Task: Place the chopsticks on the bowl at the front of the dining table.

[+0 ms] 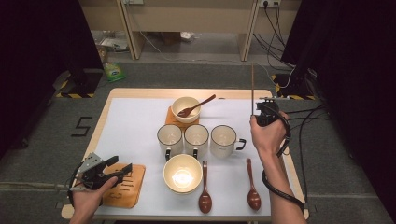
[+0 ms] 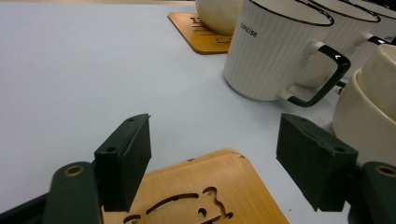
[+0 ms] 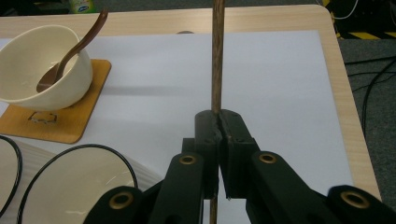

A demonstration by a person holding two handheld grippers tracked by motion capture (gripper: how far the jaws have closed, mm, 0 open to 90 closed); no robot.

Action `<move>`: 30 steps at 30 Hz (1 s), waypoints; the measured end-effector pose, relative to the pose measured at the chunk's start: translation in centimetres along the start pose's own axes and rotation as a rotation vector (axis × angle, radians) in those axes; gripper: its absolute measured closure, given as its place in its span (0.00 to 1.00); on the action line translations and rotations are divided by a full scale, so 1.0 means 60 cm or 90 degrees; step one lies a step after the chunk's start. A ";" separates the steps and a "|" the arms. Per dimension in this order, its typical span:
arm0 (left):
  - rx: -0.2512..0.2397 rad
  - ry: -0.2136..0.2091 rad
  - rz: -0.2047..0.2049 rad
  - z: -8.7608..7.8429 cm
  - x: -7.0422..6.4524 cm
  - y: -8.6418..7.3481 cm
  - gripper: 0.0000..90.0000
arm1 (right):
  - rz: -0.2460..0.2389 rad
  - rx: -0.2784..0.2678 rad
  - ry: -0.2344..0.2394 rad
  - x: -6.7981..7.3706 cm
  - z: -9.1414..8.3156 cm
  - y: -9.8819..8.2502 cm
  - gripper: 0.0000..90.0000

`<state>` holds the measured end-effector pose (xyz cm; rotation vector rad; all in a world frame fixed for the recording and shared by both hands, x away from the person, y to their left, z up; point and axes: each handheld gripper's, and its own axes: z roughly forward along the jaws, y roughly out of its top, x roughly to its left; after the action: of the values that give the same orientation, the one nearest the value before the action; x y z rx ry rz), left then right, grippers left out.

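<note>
Your right claw (image 3: 218, 122): clamped on thin wooden stick (image 3: 216, 51), stick upright, above counter (image 1: 135, 121) right side, beside rightmost mug (image 1: 224, 140). Your left claw (image 2: 212, 163): jaws apart, nothing gripped, poised over near wooden coaster (image 2: 205, 196) at counter's front-left corner.

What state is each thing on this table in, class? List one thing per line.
Left gripper: open, over the near coaster.
Right gripper: shut on the wooden stick, held upright.
Far bowl: on the far coaster, a spoon inside.
Near bowl: upright, empty.
Three mugs: upright.
Two spoons: lying flat.
</note>
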<state>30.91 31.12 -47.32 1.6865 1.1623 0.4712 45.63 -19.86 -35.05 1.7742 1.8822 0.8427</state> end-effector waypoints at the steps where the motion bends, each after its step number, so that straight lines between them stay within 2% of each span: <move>1: 0.000 0.000 0.000 0.000 0.000 0.000 0.28 | -0.001 0.000 -0.001 0.000 0.000 0.001 0.96; 30: 0.001 0.003 0.000 -0.002 0.002 0.000 0.29 | -0.004 -0.011 0.003 0.017 0.009 0.016 0.96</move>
<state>30.87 31.27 -47.27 1.6883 1.1666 0.4747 46.58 -18.80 -34.67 1.7577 1.8765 0.8587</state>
